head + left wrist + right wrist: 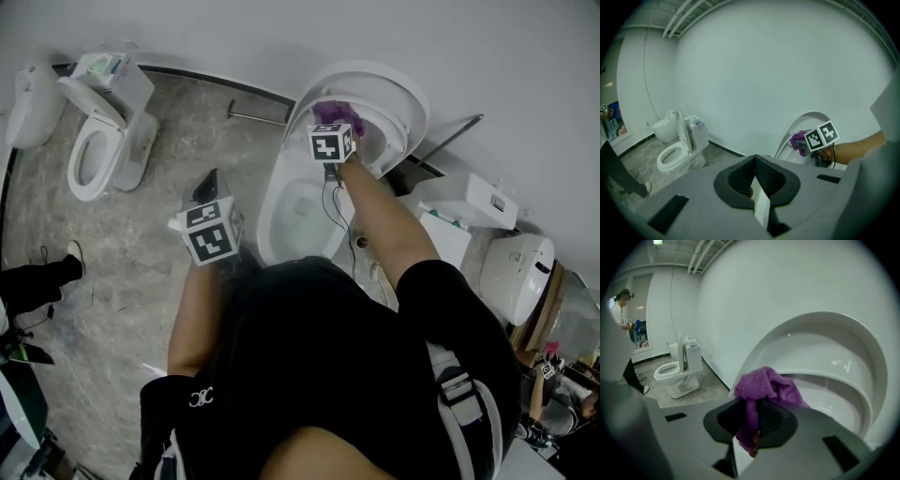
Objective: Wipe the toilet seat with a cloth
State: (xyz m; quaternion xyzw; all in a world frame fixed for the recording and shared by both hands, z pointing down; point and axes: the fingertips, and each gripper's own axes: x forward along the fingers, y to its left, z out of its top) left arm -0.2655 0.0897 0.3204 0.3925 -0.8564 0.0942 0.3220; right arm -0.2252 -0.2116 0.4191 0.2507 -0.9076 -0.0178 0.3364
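My right gripper [752, 425] jaws clamp purple cloth [764, 387], bunched just ahead of tips, near raised toilet seat [836, 378]; contact unclear. Left gripper [754, 187] jaws closed, empty. Wiping judged barely begun; whole seat left.

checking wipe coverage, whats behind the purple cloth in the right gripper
Behind the purple cloth, held in the right gripper, stands the white raised toilet lid. The patch directly behind the cloth is covered.

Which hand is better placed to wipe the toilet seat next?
Right. The right tool is clamped on the purple cloth, held up by the raised toilet seat. The left tool is shut, empty, and off to the side of the bowl.
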